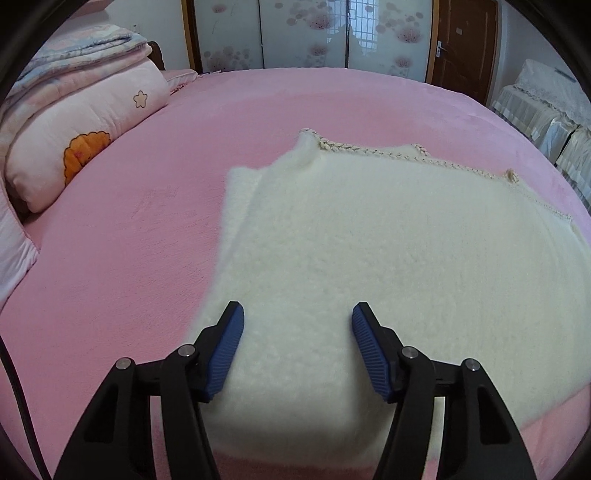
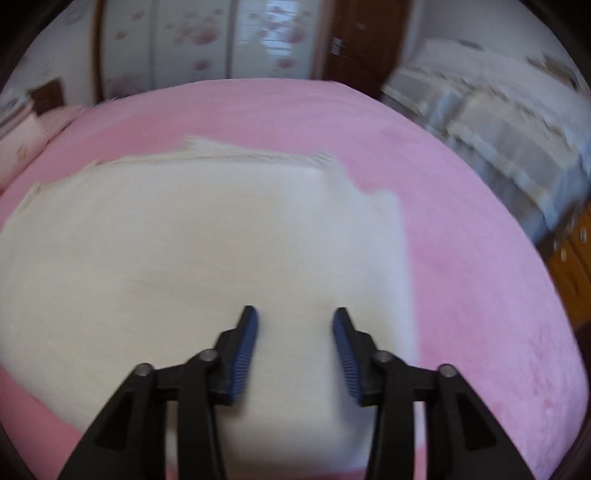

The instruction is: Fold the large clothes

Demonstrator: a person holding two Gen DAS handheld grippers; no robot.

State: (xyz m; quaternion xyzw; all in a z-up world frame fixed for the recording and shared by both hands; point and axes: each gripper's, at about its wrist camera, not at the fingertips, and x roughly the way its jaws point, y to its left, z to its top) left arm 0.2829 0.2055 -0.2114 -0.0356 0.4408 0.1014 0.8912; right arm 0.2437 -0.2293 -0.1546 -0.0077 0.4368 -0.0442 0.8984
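The cream fleece garment [image 1: 369, 240] lies flat on the pink bed [image 1: 129, 240], directly ahead of and below both my grippers, with its near edge just under my fingertips and its braided trim [image 1: 388, 153] along the far edge. It looks already folded in at the sides: a second layer peeks out along its left edge in the left view, and a matching step shows at its right edge in the right view. As it lies now, its long axis seems to run from me toward the trim, so it points away from me, trim end farthest; the right view is smeared by motion, so I hold that reading loosely. My left gripper [image 1: 297, 314] hangs over the near left part of the cloth, jaws wide apart and holding nothing. My right gripper [image 2: 295, 317] hangs over the near right part, close to the right edge, jaws also apart and empty. Each is about equally near the hem on its own side, so I judge the coming fold a two-handed one, near edge carried toward the trim. Beyond the garment, stacked quilts [image 1: 81, 122] sit at the bed's far left, and a wardrobe [image 1: 303, 33] and a door [image 1: 465, 40] stand behind.
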